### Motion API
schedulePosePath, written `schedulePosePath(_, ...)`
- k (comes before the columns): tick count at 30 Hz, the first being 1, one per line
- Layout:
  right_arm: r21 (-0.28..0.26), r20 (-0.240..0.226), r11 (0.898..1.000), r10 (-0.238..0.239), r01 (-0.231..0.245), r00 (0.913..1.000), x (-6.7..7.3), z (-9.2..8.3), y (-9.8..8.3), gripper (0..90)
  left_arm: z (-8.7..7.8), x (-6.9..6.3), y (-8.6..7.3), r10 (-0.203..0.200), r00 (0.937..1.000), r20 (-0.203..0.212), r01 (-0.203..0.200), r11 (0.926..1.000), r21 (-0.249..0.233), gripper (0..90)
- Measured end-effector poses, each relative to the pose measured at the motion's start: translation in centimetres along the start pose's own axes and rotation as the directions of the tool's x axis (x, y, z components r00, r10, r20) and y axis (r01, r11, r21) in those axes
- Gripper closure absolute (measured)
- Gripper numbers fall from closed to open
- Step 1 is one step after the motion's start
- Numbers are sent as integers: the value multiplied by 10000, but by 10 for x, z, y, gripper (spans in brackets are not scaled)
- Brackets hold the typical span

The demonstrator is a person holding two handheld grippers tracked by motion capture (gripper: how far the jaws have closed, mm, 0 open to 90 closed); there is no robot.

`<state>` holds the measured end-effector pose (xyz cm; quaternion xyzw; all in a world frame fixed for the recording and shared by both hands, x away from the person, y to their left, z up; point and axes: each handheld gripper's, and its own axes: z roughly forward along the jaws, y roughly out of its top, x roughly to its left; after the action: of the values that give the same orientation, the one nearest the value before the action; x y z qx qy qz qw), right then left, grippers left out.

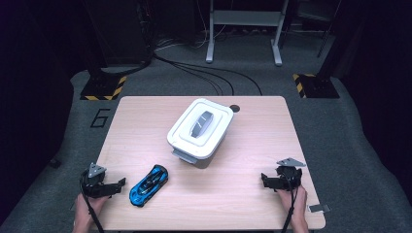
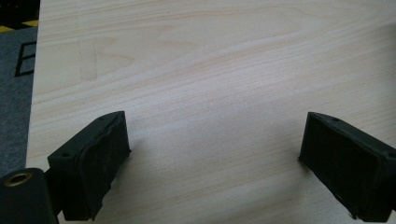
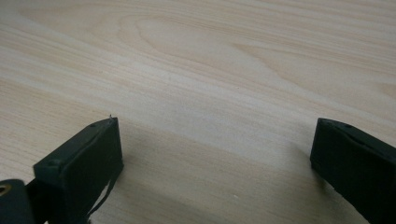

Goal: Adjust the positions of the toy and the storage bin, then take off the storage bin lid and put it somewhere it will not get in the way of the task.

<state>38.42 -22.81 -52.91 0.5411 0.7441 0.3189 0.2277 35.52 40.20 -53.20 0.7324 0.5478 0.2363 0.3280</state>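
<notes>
At the bottom edge of the high view two hands come in, each holding a gripper on the table (image 1: pixel 252 145). The left hand (image 1: pixel 86 208) sits in the lower left of the frame with the left gripper (image 1: pixel 121 183) pointing toward the right of the picture. Its jaws stand wide apart with nothing between them; in the left gripper view (image 2: pixel 212 149) only bare pale wood shows between the two black pads, with a strip of grey floor (image 2: pixel 14 93) along the left edge of that view.

Just beside the left gripper's tips, a little to their right, lies the blue car (image 1: pixel 149 185). It is a toy sports car with black stripes, set on a slant, its one end toward the lower left and the other toward the upper right. It is near the gripper but not touched by it.

The right hand (image 1: pixel 294 204) is in the lower right of the frame. The right gripper (image 1: pixel 264 179) points toward the left of the picture, its jaws spread wide and holding nothing; the right gripper view (image 3: pixel 212 149) shows plain wood grain between the pads.

Near the middle of the table, above and to the right of the car, stands a white box (image 1: pixel 199 130) with its lid on and a grey handle (image 1: pixel 201 123) on top. It is well apart from both grippers.
</notes>
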Motion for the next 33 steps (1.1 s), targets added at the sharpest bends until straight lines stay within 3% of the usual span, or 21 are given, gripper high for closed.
schedulePosePath(3,0,41,10000,10,-10,10000,0,0,0,11,1,0,2,32,9999,-95,-31,9999,118,74)
schedulePosePath(5,0,60,10000,11,-11,10000,0,0,0,11,-1,-1,9,-19,9996,-276,35,9982,601,78)
schedulePosePath(9,-1,69,10000,8,-8,10000,0,0,0,10,-16,-5,30,-388,9990,227,384,9991,175,9)
schedulePosePath(13,-1,69,10000,11,-11,10000,0,0,0,9,-30,-17,60,6,9989,464,-5,10000,-30,2)
schedulePosePath(19,-7,59,10000,36,-36,10000,0,0,0,10,-39,-46,109,673,9950,736,-641,9970,-440,2)
schedulePosePath(26,-2,129,9999,127,-127,9998,0,1,0,8,-34,-86,154,1455,9824,1170,-1381,9880,-687,2)
schedulePosePath(33,-5,104,9999,161,-161,9998,0,1,0,8,-19,-124,187,2098,9638,1648,-2008,9772,-697,0)
